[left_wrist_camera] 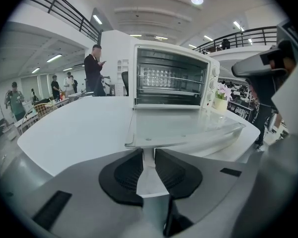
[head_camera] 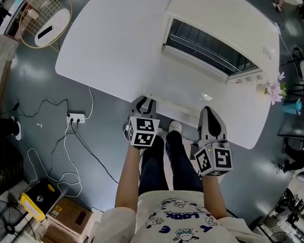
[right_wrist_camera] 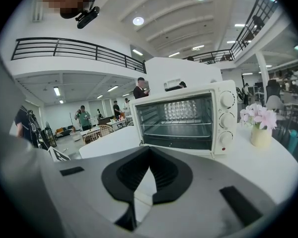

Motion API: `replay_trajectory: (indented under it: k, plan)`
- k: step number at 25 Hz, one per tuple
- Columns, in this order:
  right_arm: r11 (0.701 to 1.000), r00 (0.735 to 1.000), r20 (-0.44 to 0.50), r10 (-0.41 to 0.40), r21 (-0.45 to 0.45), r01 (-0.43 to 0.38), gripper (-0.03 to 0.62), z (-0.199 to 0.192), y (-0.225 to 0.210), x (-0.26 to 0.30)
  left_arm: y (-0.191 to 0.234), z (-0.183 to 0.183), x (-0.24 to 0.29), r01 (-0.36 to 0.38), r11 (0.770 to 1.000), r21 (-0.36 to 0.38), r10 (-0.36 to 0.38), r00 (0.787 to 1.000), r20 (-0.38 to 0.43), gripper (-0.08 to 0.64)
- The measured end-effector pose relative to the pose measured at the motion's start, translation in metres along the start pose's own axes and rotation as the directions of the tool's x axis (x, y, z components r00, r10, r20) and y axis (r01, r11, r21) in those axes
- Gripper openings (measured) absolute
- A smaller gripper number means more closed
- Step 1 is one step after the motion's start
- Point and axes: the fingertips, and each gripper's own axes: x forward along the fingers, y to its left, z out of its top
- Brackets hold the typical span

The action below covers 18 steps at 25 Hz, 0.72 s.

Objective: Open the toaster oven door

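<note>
Head view: toaster oven (head_camera: 220,32) sits at the far right of the table (head_camera: 111,39), with its door (head_camera: 192,96) swung fully down toward us and the racks exposed. We judge the opening done; only letting go remains. Left gripper (head_camera: 145,104) is clamped on the door handle (left_wrist_camera: 148,158) near its left end, a grip only the left gripper view confirms. Right gripper (right_wrist_camera: 149,151) is near the door's right side, jaws together on nothing; its view shows the knobs (right_wrist_camera: 227,118) face-on
</note>
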Motion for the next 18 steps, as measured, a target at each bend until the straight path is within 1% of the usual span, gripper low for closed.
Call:
replay_trajectory:
  k: [6, 13, 16, 18]
  plan:
    - [1.000, 1.000, 0.012, -0.002, 0.002, 0.002, -0.003, 0.006, 0.001, -0.002, 0.000, -0.002, -0.008, 0.002, 1.000, 0.013, -0.001, 1.000, -0.013, 0.081]
    - [1.000, 1.000, 0.026, 0.000, 0.007, 0.000, -0.003, 0.011, 0.003, -0.005, 0.004, 0.009, -0.023, -0.013, 1.000, -0.026, 0.014, 1.000, 0.022, 0.081]
    - [1.000, 0.999, 0.036, 0.003, 0.006, -0.003, -0.003, 0.017, 0.005, -0.008, 0.008, 0.011, -0.035, -0.021, 0.999, -0.050, 0.022, 1.000, 0.022, 0.081]
    - [1.000, 0.999, 0.049, 0.004, 0.007, -0.005, -0.003, 0.023, 0.006, -0.009, 0.011, 0.019, -0.047, -0.031, 0.997, -0.064, 0.034, 0.999, 0.040, 0.081]
